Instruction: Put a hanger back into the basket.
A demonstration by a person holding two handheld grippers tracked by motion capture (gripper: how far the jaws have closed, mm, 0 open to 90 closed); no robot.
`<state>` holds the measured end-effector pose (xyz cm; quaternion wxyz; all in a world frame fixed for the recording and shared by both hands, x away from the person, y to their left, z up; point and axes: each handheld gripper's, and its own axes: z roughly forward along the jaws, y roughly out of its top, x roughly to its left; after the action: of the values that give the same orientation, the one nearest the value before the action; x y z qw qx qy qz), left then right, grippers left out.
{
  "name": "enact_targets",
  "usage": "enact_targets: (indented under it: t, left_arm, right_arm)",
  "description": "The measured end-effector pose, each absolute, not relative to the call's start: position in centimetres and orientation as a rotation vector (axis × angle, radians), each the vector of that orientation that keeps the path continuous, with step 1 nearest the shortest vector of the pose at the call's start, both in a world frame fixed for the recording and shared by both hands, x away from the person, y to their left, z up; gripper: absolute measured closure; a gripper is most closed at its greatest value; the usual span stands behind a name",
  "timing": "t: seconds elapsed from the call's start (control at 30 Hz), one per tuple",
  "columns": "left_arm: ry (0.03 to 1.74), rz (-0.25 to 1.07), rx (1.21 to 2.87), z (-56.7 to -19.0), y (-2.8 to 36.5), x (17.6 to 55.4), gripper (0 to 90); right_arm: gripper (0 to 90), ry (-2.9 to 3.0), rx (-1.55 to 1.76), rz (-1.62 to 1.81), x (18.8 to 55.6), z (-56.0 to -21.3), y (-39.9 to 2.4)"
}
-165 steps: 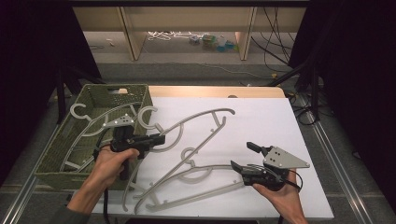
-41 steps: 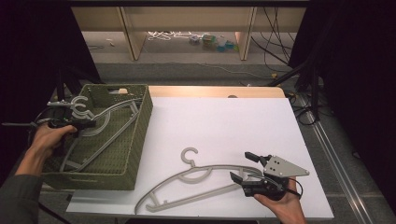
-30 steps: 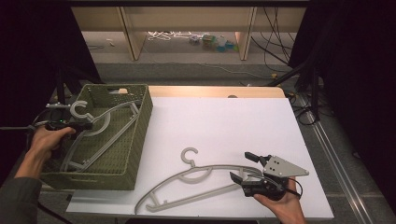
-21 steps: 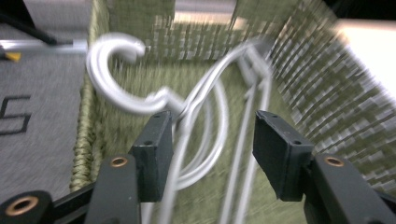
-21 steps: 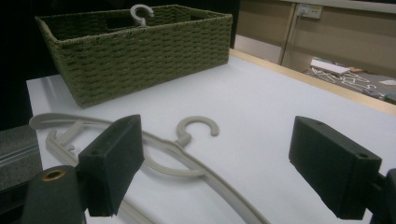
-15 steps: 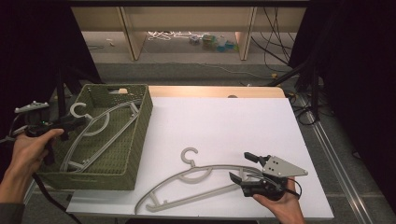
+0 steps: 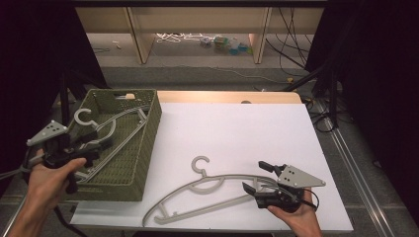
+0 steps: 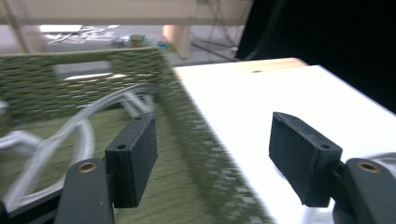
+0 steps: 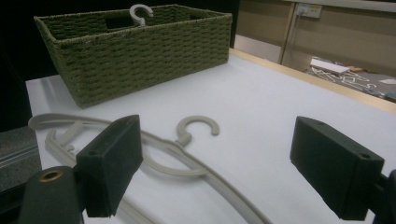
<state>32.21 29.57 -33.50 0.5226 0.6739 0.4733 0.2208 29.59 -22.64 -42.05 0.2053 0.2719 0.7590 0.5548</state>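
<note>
The left gripper has come back from the basket's far left toward six o'clock, jaws just opening, nothing between them; one hanger lies inside. At five o'clock the right gripper gapes wide beside the second hanger on the white table.

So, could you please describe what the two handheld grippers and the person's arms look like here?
Both the left gripper and the right gripper are black, pistol-shaped tools with two flat, rectangular black jaws and brass-coloured pivot rings. Each carries a grey three-cornered plate with small holes on top. A dark cable trails from the left one. The forearms are bare, without sleeves.
</note>
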Motion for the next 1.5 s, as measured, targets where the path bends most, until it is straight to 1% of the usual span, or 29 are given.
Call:
enact_targets:
  t: [0.2, 0.47, 0.77, 0.9, 1.23, 1.5]
  left_arm:
    - [1.053, 0.5, 1.614, -33.7, 26.3, 30.2, 29.4]
    - [0.978, 0.431, 1.632, -35.5, 22.8, 29.2, 27.0]
    - [0.901, 0.392, 1.585, -36.8, 21.6, 29.3, 25.3]
    - [0.841, 0.417, 1.604, -37.9, 20.7, 29.2, 24.1]
    - [0.757, 0.382, 1.635, -40.0, 19.2, 28.9, 20.3]
    - [0.769, 0.378, 1.607, -40.9, 19.3, 28.8, 16.3]
  right_arm:
    - [17.6, 2.114, 0.767, 1.547, 29.5, -42.1, -22.7]
    - [17.6, 2.104, 0.753, 1.549, 29.7, -42.2, -22.7]
    - [17.6, 2.108, 0.754, 1.556, 29.8, -42.5, -23.0]
    - [17.6, 2.118, 0.774, 1.566, 29.7, -42.4, -23.0]
    - [16.6, 2.122, 0.776, 1.576, 29.6, -42.5, -22.9]
    - [16.5, 2.12, 0.771, 1.579, 29.6, -42.5, -22.8]
